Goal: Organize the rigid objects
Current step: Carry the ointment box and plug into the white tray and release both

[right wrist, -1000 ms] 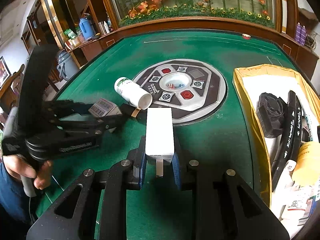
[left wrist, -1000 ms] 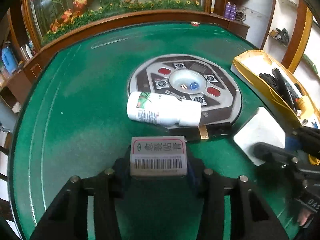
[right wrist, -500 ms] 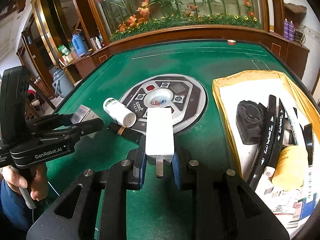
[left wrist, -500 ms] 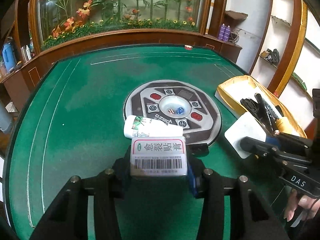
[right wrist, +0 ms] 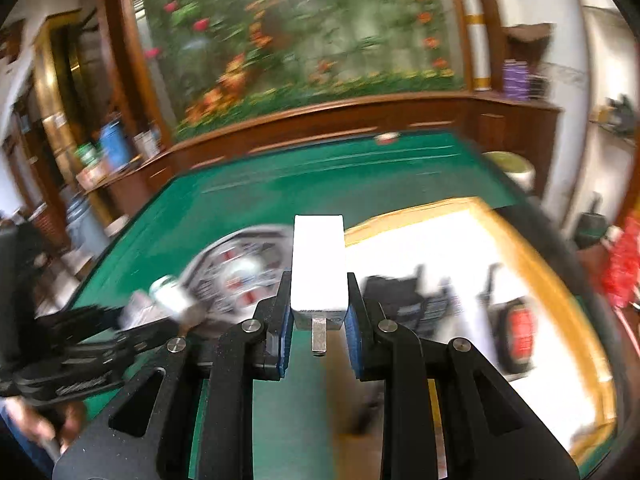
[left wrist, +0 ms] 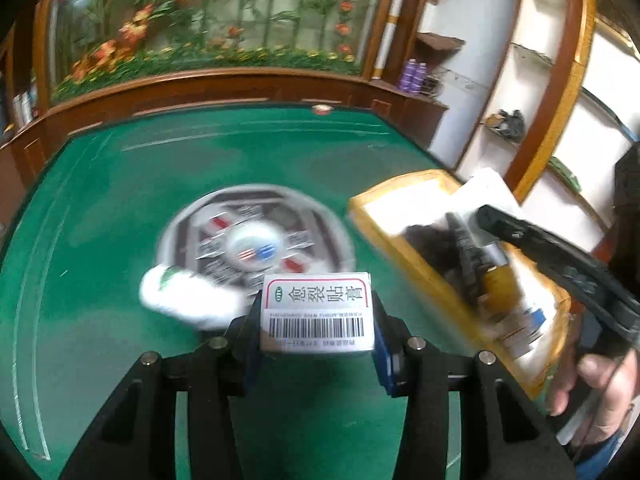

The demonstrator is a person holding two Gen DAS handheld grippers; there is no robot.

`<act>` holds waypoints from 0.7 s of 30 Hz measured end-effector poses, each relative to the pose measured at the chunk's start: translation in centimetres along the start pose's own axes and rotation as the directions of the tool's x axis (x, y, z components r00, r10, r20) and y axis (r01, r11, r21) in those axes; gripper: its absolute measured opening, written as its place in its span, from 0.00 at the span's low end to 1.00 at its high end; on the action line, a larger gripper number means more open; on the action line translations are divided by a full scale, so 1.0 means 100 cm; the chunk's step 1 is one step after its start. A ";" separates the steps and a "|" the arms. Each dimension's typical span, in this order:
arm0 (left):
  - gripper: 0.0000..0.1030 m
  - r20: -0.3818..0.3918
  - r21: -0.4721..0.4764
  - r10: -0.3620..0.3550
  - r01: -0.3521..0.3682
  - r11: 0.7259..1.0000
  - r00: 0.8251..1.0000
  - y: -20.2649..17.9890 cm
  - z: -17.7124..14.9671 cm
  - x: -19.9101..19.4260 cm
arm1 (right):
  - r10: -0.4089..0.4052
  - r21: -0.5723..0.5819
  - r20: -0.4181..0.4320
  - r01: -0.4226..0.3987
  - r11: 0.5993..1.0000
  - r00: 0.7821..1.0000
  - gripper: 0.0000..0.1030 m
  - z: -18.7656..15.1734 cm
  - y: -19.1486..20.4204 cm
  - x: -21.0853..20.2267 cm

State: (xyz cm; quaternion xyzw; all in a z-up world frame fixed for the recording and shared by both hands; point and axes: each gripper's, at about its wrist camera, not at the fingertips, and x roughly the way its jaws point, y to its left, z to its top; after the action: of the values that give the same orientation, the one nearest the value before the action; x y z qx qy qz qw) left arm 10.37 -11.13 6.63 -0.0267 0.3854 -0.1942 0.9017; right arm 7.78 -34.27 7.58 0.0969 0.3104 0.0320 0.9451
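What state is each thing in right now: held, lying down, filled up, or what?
Left hand-held gripper: shut on the barcode box.
Barcode box: held off the table, label facing the camera.
Right hand-held gripper: shut on the white plug block.
White plug block: held, metal prong pointing back at the camera.
White bottle: lying on its side on the green table.
Yellow tray: already holding several items, blurred.

Table felt (left wrist: pixel 100 208) was green. Small box (left wrist: pixel 317 312) was white with a red border line, green oval mark and black barcode. Charger (right wrist: pixel 319 264) was plain white. Tray (left wrist: pixel 404 240) was yellow. Bottle (left wrist: pixel 180 296) was white with green print.
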 end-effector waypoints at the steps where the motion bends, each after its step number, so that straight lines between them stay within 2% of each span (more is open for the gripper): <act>1: 0.45 0.002 0.003 -0.019 0.019 1.000 1.000 -0.010 0.005 0.002 | -0.021 0.040 0.003 0.021 0.999 1.000 0.21 0.002 -0.017 -0.001; 3: 0.45 0.001 0.021 -0.051 0.051 0.998 0.999 -0.034 0.015 0.012 | -0.031 0.064 0.002 0.031 0.997 1.000 0.21 0.002 -0.026 -0.001; 5: 0.45 -0.003 0.041 -0.072 0.072 0.997 0.997 -0.057 0.025 0.025 | -0.073 0.129 -0.015 0.075 0.989 0.997 0.21 0.004 -0.056 -0.001; 10: 0.45 -0.036 0.056 -0.091 0.093 0.994 0.995 -0.094 0.042 0.058 | -0.114 0.180 -0.051 0.121 0.976 0.992 0.21 0.004 -0.086 0.005; 15: 0.45 -0.072 0.069 -0.038 0.043 0.997 0.997 -0.107 0.046 0.094 | -0.113 0.182 -0.068 0.123 0.975 0.991 0.21 0.003 -0.089 0.008; 21: 0.45 -0.055 0.078 -0.019 0.023 0.997 0.998 -0.107 0.038 0.103 | -0.108 0.171 -0.093 0.123 0.978 0.990 0.21 0.001 -0.085 0.016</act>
State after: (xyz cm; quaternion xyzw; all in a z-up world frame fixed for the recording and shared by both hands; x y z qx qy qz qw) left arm 16.00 -25.18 4.40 0.0099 0.4015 -0.2191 0.8892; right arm 9.14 -42.46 5.05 0.1603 0.3563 -0.0466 0.9193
